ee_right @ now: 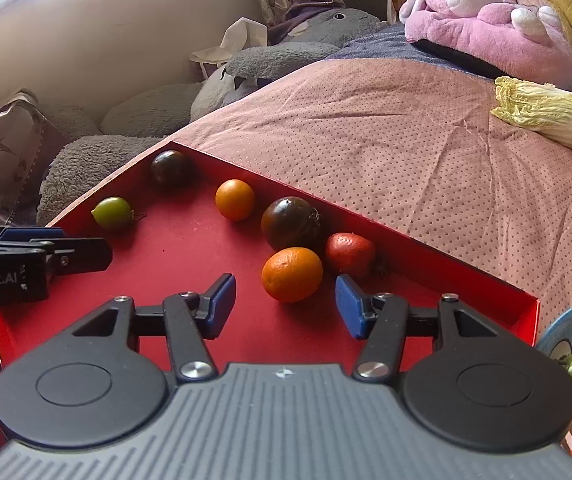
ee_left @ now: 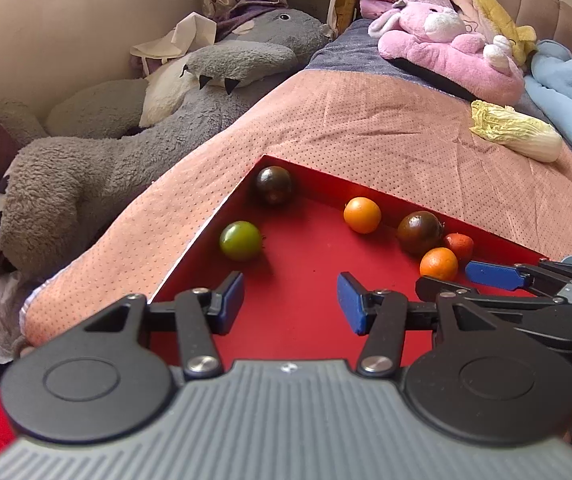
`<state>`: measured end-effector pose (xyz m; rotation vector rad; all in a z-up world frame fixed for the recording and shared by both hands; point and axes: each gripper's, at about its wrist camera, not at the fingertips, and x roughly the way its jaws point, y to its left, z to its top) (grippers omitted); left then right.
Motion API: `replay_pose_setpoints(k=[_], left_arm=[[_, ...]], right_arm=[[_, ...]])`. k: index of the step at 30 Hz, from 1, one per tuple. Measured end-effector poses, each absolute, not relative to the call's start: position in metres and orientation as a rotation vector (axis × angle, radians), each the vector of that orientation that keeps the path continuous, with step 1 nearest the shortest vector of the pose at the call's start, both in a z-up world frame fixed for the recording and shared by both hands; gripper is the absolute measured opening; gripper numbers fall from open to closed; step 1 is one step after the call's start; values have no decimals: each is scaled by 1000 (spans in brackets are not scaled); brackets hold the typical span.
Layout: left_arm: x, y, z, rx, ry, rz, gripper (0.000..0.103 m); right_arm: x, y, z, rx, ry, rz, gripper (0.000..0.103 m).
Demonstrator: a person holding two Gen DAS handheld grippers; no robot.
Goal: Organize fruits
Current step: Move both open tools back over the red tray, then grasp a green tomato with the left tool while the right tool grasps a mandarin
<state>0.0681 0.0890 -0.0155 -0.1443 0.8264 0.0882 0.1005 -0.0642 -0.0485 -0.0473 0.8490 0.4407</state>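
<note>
Over the floor of a shallow red tray (ee_left: 306, 320), both grippers are held side by side. The left gripper (ee_left: 290, 300) is seen with its blue-padded fingers (ee_left: 231, 300) spread well apart, nothing between them and nothing touched; only bare tray floor shows in the gap. The right gripper (ee_right: 284, 306) is likewise held wide apart and empty, and a small orange (ee_right: 292, 274) lies just ahead of the gap, not touched by either pad. From the left wrist view, the right gripper is seen entering from the right side, its fingers parted.

On the side of the left gripper's body, as seen from the right wrist view, the white lettering "Robot.AI" can be read.

Six fruits are scattered in the tray, which rests on a pink dotted bedspread (ee_right: 406, 152). A dark purple-brown tomato (ee_left: 273, 185) sits in the far corner, a green tomato (ee_left: 240, 240) by the left wall, and a smooth orange tomato (ee_left: 362, 215) against the far wall. A second dark tomato (ee_left: 420, 233), the small orange and a red fruit (ee_left: 458, 245) are clustered together at the right, close against one another. More fruit is seen in a blue patterned bowl (ee_right: 558, 332) just beside the tray. A napa cabbage (ee_right: 550, 116) lies farther off on the bedspread.
</note>
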Motion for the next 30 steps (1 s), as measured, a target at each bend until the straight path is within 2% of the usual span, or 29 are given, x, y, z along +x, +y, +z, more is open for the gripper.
replay_pose_setpoints(k=[7, 11, 28, 29, 30], left_arm=[[76, 103, -22, -206, 852, 149, 54], [84, 103, -28, -202, 870, 191, 54], [128, 90, -47, -111, 894, 266, 52], [129, 90, -47, -106, 890, 268, 51], [131, 91, -47, -103, 887, 268, 36]], right_arm=[[111, -54, -59, -59, 857, 452, 60], [109, -56, -61, -81, 851, 461, 44], [109, -68, -61, -55, 859, 469, 44], [108, -67, -60, -60, 853, 466, 44], [107, -67, -60, -64, 849, 465, 44]])
